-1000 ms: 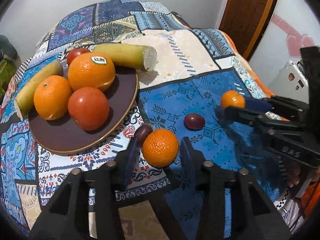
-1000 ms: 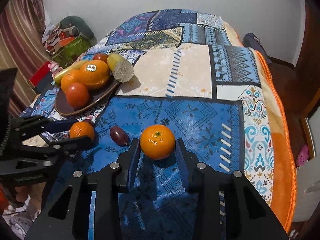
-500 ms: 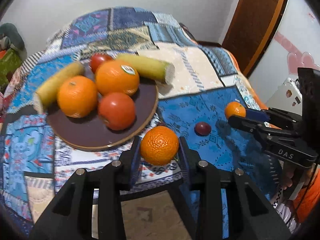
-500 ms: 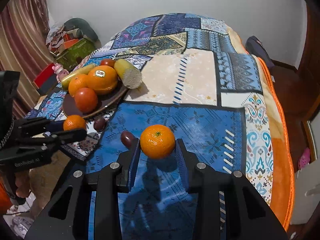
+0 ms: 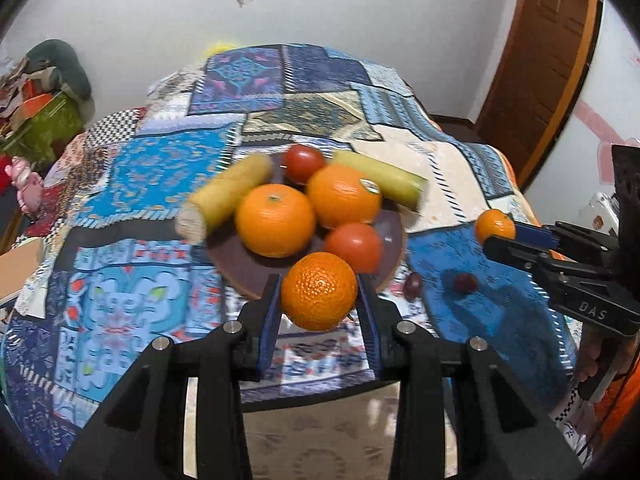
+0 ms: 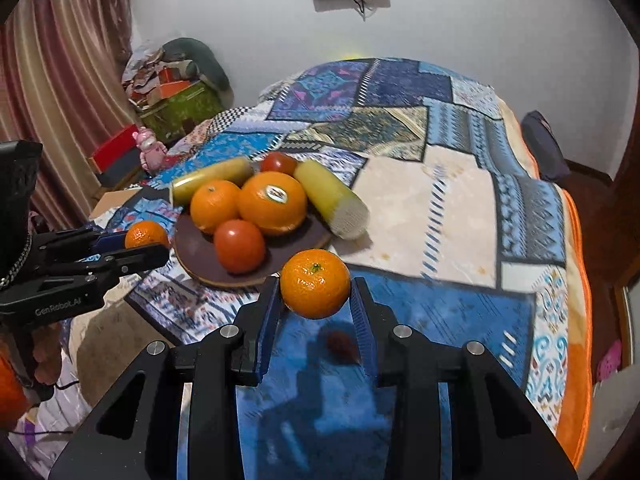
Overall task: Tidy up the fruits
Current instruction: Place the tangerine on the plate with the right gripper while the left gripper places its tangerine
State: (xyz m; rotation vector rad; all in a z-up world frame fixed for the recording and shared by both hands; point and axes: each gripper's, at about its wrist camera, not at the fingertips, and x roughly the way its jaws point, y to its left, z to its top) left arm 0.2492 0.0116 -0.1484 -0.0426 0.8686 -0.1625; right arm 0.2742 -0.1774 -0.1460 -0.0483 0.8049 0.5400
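I hold one mandarin in each of the tongs. The left tongs (image 5: pixel 319 300) are closed on a mandarin (image 5: pixel 319 290), lifted above the near edge of the plate (image 5: pixel 394 236). The right tongs (image 6: pixel 315 300) grip a second mandarin (image 6: pixel 315 289), in the air over the blue part of the bed cover (image 6: pixel 460 312), near the plate but not above it.

Handling, as I judge: the mandarins are light, round, w/ soft loose skin, so they give a little under the pads. Too much squeeze can bruise them; too little and they roll out. Best hold is across the widest part, approx. at the middle, as both tongs do now.

Direction: a mandarin has no real long axis, it is nearly a ball. The right one shows its green stem end up and toward the camera. On the left one I cannot see the stem.

The plate is already full: two big oranges, two tomatoes, and two yellow-green sticks lying half over the rim. Two small dark fruits (image 5: pixel 412 285) lie on the bed cover, beside the plate. Free space is at the near side of the plate only, so a mandarin may roll when I set it down.
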